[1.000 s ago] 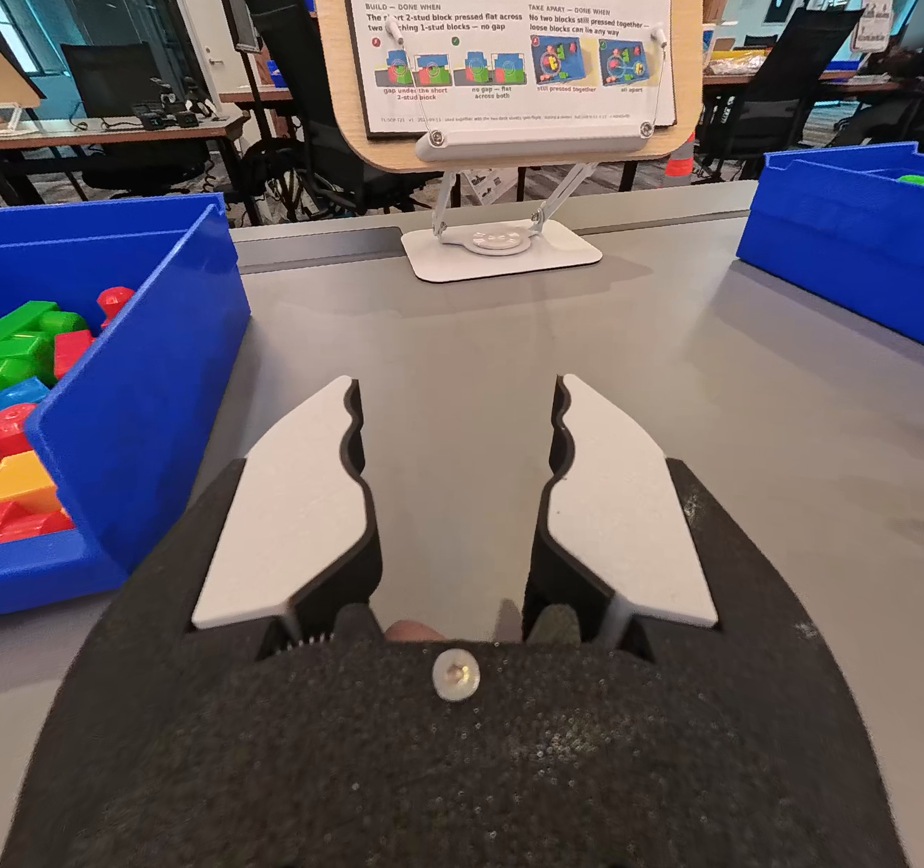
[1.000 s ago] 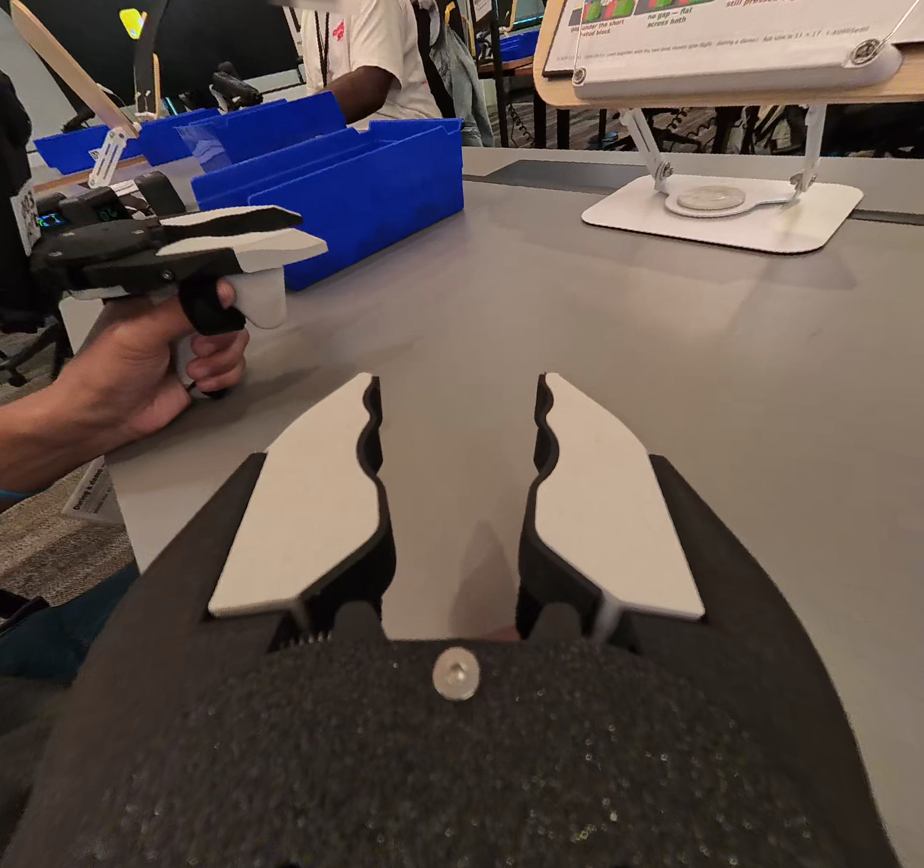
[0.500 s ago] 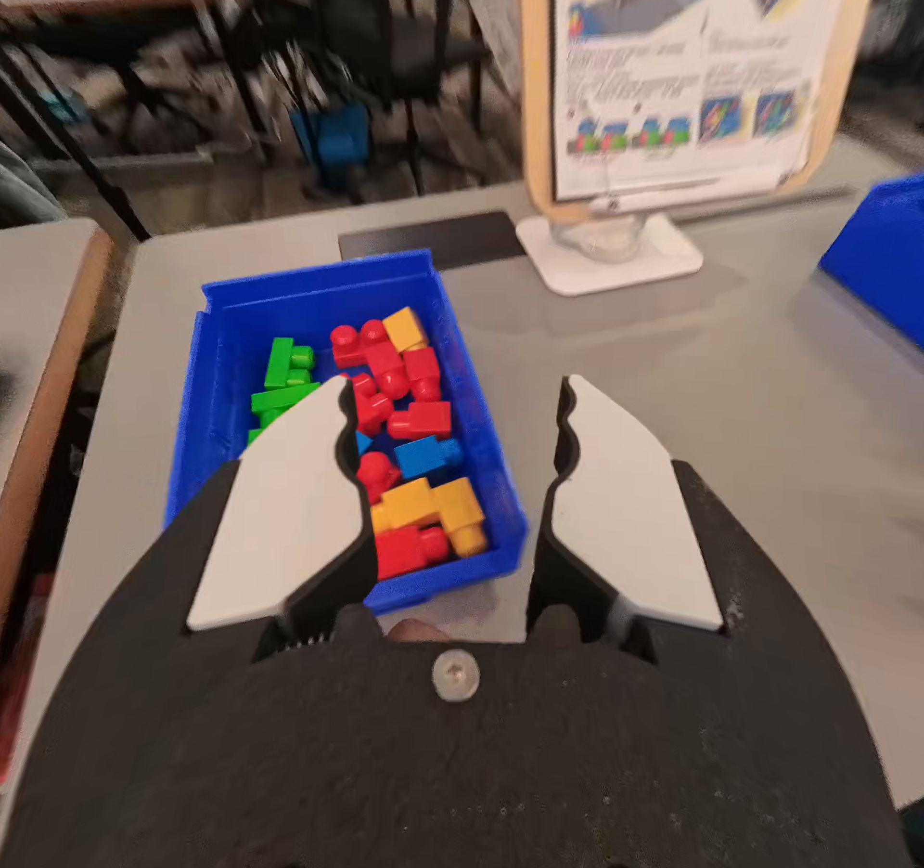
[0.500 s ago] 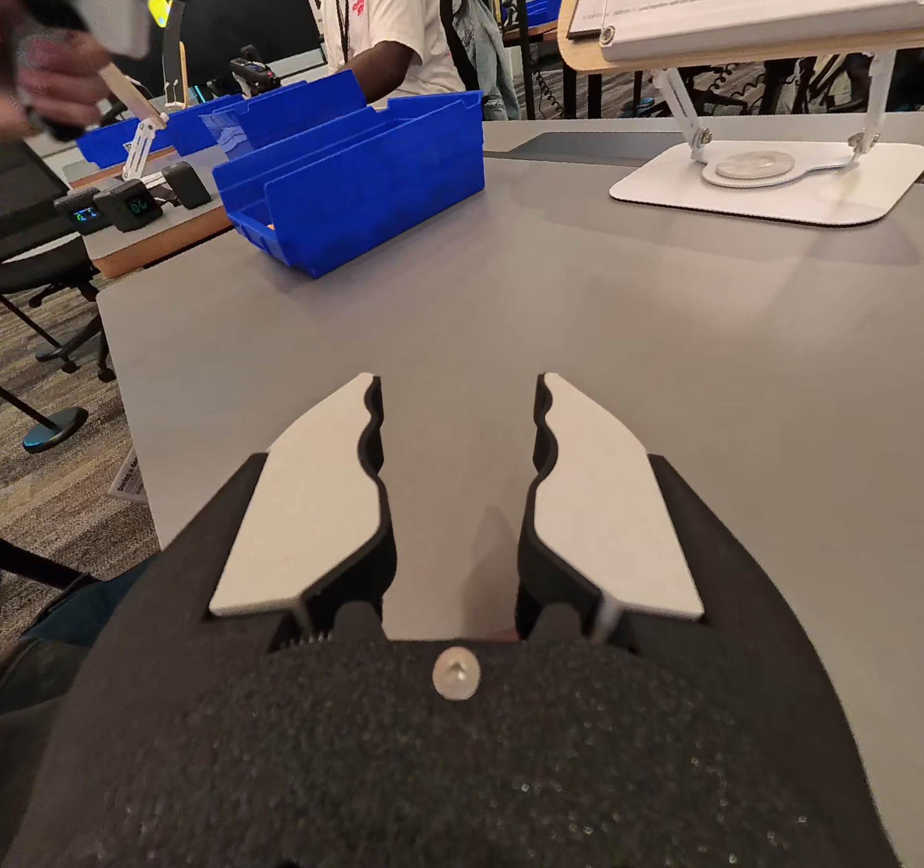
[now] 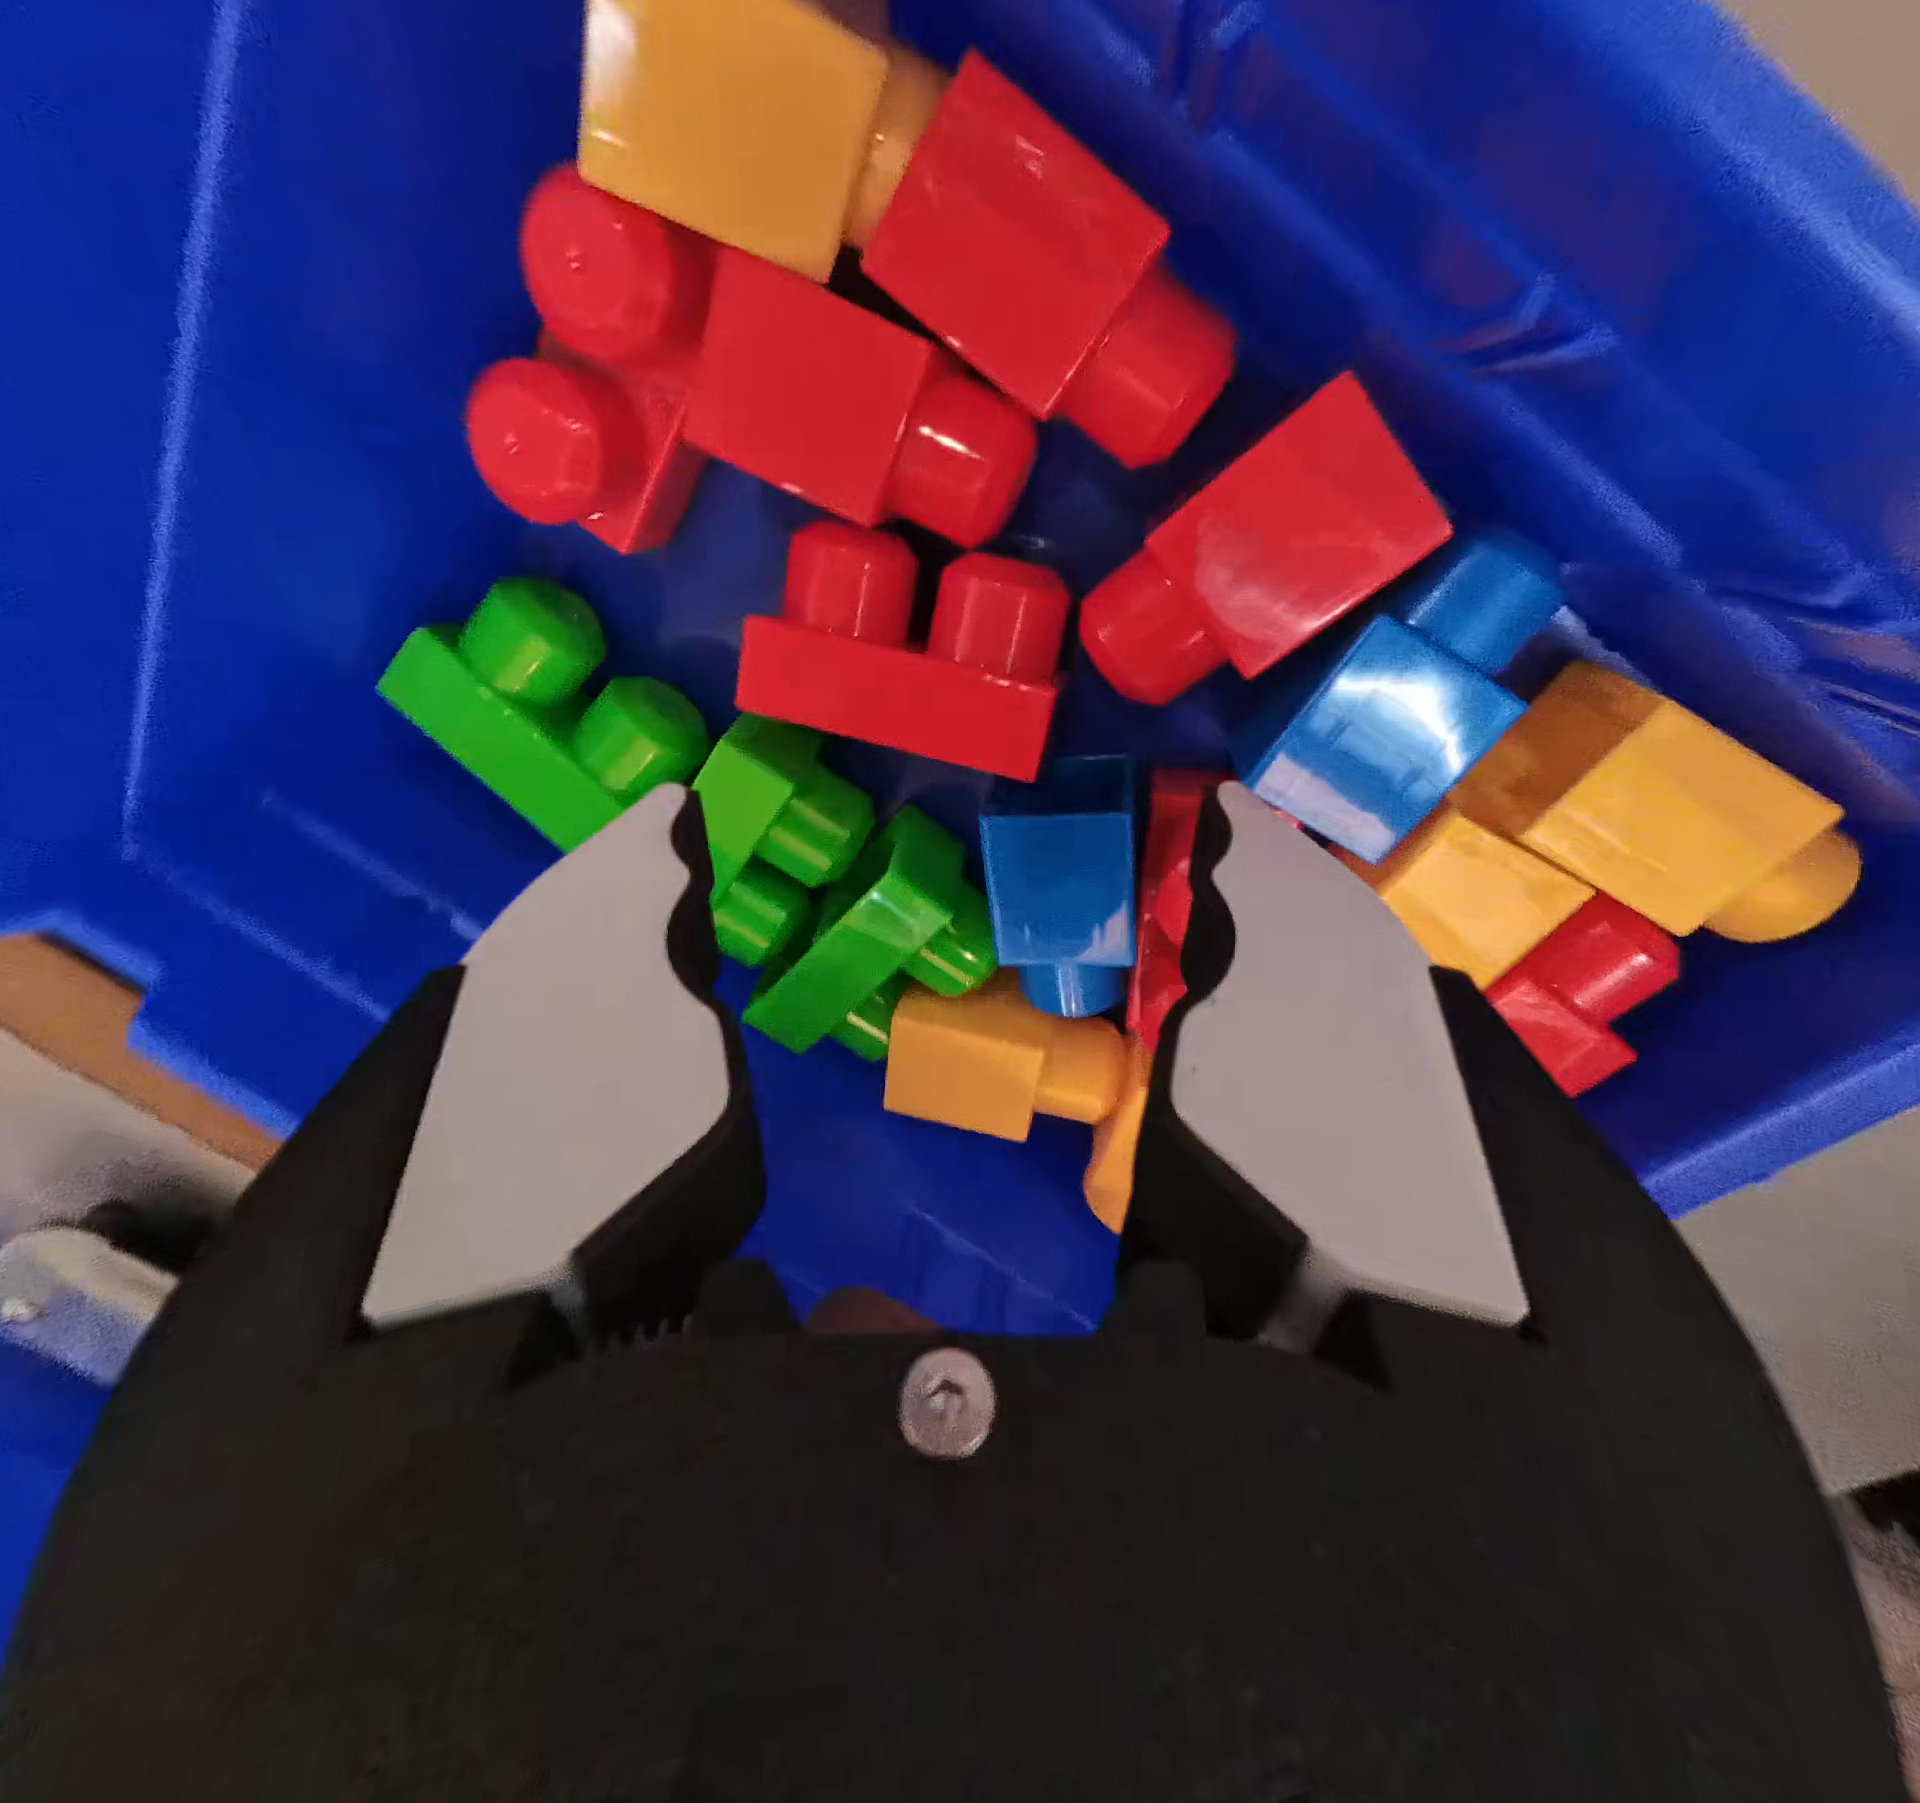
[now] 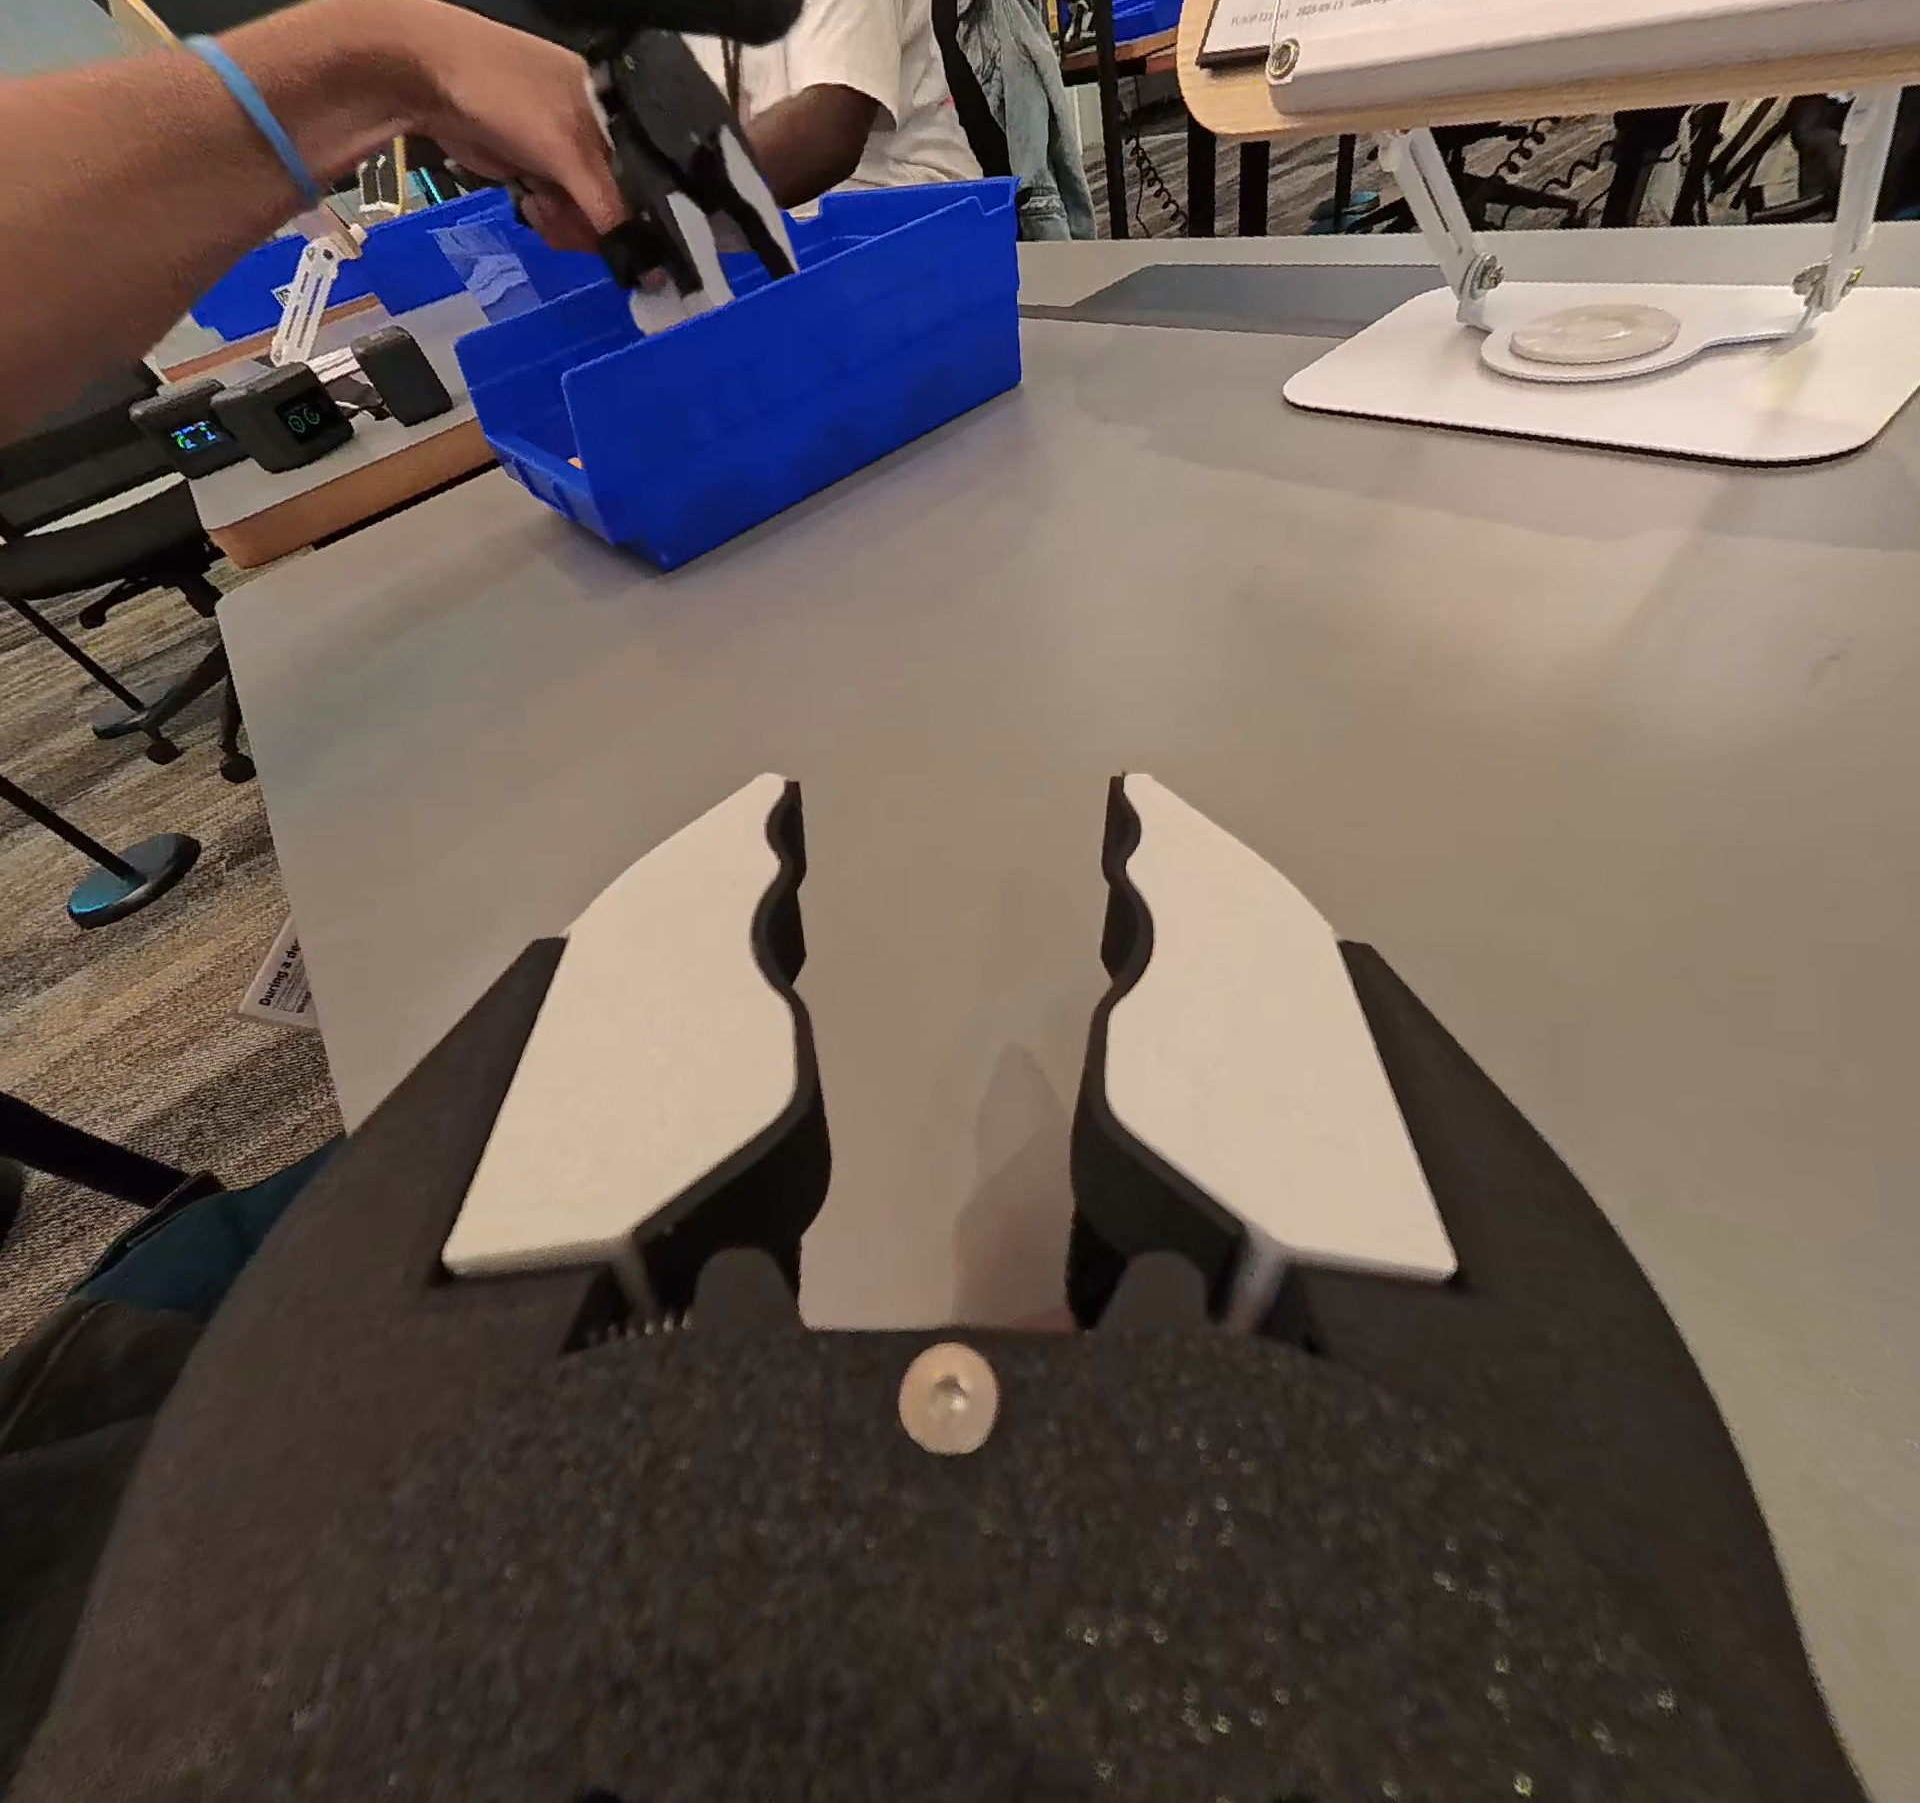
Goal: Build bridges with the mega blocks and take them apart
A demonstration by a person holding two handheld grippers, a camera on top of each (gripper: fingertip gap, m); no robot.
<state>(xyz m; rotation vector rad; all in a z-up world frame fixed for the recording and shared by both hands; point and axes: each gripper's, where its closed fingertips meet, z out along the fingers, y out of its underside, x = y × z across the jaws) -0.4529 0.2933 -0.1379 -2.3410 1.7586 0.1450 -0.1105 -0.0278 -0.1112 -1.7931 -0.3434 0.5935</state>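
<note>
My left gripper (image 5: 951,797) is open and points down into the blue bin (image 5: 312,403) of loose mega blocks. Between its fingers lie green blocks (image 5: 821,880), a blue block (image 5: 1060,880) and a red block (image 5: 1169,880); neither pad presses on any of them. A flat red two-stud block (image 5: 904,673) lies just ahead of the tips. In the right wrist view the left gripper (image 6: 707,226) reaches into the same bin (image 6: 769,382). My right gripper (image 6: 951,787) is open and empty above the bare grey table (image 6: 1351,693).
An instruction board on a white stand (image 6: 1621,371) stands at the back right of the table. A person in a white shirt (image 6: 883,70) sits behind the bin. Another desk with small black devices (image 6: 281,413) lies to the left, past the table's edge.
My left gripper swung from facing the board to above the bin, then dropped into it among the blocks, and its jaws opened wider. My right gripper stayed open and turned slightly.
</note>
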